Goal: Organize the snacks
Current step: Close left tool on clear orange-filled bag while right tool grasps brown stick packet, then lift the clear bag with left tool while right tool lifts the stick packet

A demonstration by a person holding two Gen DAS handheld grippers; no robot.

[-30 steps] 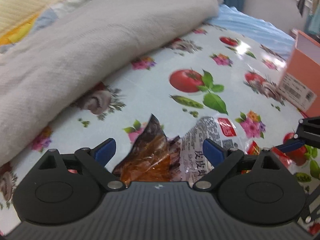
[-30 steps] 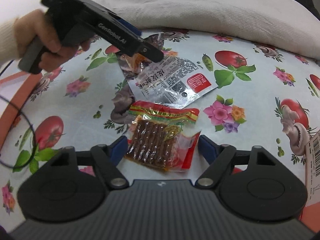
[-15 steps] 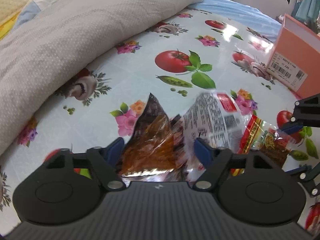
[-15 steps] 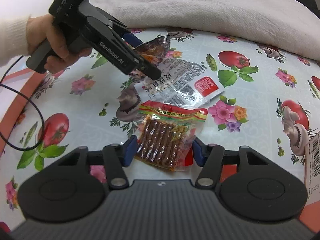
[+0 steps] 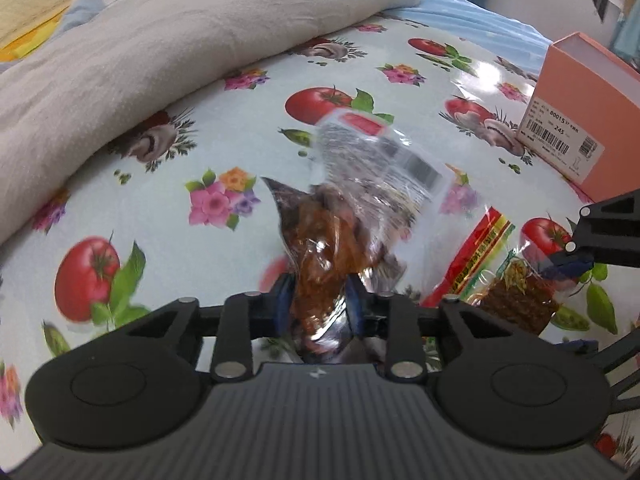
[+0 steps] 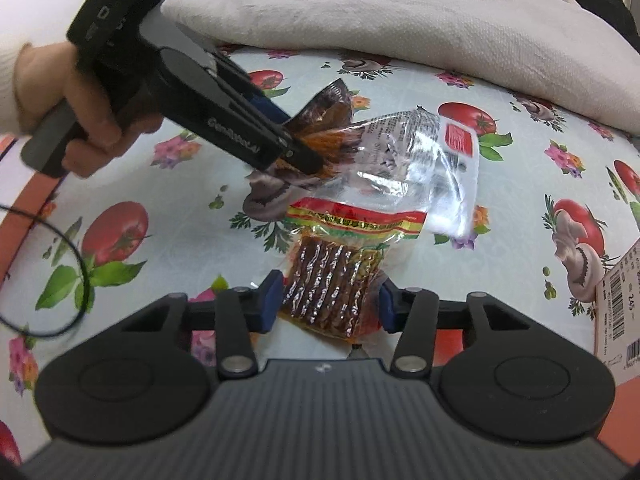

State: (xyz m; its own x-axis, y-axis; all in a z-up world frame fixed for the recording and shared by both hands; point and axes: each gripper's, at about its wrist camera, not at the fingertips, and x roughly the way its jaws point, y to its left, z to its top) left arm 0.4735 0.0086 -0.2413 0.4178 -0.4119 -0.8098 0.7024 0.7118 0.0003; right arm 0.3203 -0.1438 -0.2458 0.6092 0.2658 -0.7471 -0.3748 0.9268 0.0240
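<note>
My left gripper (image 5: 320,304) is shut on a clear snack packet with orange-brown food and a red label (image 5: 332,240); it holds it lifted off the cloth, also seen in the right wrist view (image 6: 400,160), where the left gripper (image 6: 296,152) pinches its dark end. My right gripper (image 6: 328,306) is shut on a red packet of brown sticks (image 6: 332,280), which lies low over the tablecloth. That red packet shows in the left wrist view (image 5: 516,292) with the right gripper's fingertips (image 5: 568,266) on it.
A tablecloth printed with tomatoes and flowers (image 5: 200,200) covers the surface. A grey blanket (image 5: 140,60) lies along its far side (image 6: 400,20). An orange box with a barcode label (image 5: 580,112) stands at the right (image 6: 616,296). A black cable (image 6: 60,280) loops at the left.
Both grippers have closed on their packets. My left gripper has lifted the clear packet off the cloth; the right one has tightened on the red packet.
</note>
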